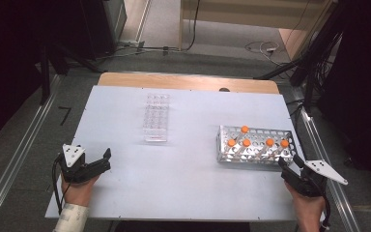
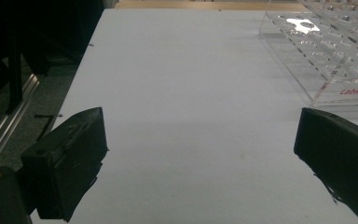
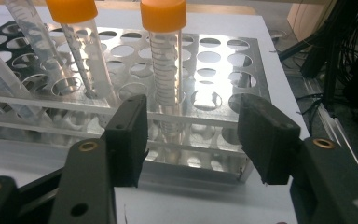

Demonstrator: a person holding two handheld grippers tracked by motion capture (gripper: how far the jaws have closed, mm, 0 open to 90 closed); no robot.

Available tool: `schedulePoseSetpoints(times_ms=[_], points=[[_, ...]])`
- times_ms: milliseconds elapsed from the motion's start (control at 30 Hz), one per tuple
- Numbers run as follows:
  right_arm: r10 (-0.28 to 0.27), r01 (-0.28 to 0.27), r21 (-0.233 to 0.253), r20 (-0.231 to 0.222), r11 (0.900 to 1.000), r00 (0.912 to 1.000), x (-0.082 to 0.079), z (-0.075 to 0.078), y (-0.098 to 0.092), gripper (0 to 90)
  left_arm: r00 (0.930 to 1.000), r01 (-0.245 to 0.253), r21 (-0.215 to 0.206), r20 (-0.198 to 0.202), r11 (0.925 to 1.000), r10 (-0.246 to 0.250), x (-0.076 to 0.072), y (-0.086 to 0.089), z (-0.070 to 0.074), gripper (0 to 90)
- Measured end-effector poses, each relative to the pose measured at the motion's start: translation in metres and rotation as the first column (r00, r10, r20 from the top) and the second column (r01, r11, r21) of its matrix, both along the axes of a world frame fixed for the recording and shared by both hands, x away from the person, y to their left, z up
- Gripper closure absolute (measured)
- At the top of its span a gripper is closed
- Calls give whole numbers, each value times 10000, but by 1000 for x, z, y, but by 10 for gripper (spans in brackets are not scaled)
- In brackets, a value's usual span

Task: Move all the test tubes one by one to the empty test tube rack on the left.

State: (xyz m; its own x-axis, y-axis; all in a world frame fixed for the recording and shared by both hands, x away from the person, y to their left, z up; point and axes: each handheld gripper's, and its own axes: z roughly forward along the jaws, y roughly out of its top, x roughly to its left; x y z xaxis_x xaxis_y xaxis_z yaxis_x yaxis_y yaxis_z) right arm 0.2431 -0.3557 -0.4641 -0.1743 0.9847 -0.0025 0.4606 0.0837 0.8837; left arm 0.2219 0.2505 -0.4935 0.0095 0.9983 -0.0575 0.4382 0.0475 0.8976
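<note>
A metal tube rack (image 1: 256,154) stands at the right of the white table and holds several clear tubes with orange caps (image 1: 269,142). A clear plastic well rack (image 1: 155,117) lies at the table's middle. My right gripper (image 1: 289,170) is open just in front of the metal rack's right corner; in the right gripper view its jaws frame the metal rack (image 3: 214,70) and an orange-capped tube (image 3: 164,56) close ahead. My left gripper (image 1: 107,160) is open over the table's front left; in the left gripper view the clear rack (image 2: 326,51) lies ahead to the right.
The white table top (image 1: 183,179) ends at a wooden strip (image 1: 188,82) at the back. Metal rails (image 1: 14,159) run along the floor on both sides. Cables (image 1: 265,47) lie on the floor behind the table.
</note>
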Motion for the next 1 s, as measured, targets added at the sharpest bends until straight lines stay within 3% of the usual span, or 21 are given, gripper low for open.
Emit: schedulePoseSetpoints(times_ms=[400,1000], points=[[338,-338,-7,179,9994,9993,10,3,4,565,10000,43,7,-12,10000,-43,0,-1,0,28],[515,-511,-216,195,9985,9985,28,0,13,673,10000,20,-48,77,10000,-20,-1,1,1,31]])
